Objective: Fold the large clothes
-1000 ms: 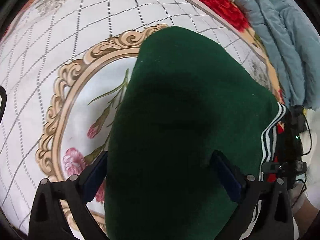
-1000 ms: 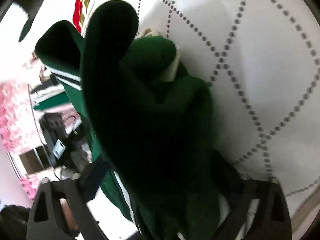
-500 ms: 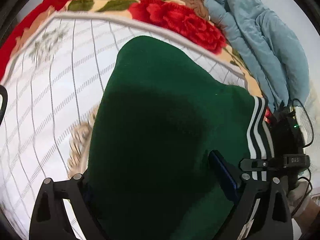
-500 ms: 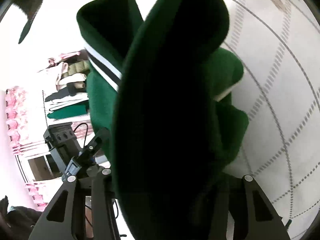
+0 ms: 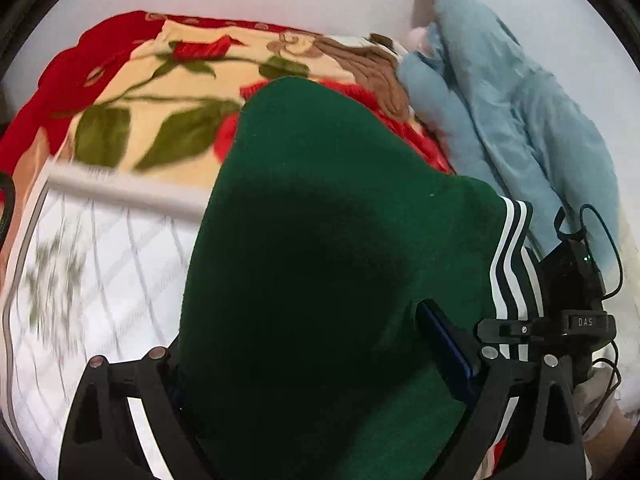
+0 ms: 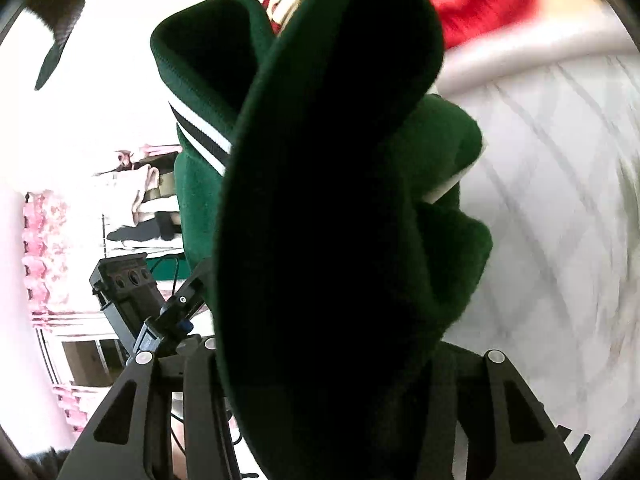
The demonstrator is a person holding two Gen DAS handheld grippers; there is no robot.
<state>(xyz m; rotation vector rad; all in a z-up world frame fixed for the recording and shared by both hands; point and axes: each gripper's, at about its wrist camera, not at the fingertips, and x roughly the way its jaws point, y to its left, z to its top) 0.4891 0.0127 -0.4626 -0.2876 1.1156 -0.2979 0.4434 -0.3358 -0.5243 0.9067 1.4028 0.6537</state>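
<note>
Bed [image 5: 100, 264] with white lattice sheet and rose-patterned blanket [image 5: 168, 92]. Above the bed hangs the dark green garment [image 5: 328, 264], white-striped at one edge. A pale blue quilt [image 5: 520, 120] lies bunched beyond the garment. Left gripper [image 5: 312, 364] and right gripper [image 6: 320, 368] each clamp a fold of the garment between closed fingers.

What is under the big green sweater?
Under the lifted green sweater lies a white quilted bedcover, with a red flowered blanket farther back. The sweater covers whatever lies straight below it, and most of the left gripper fingers.
</note>
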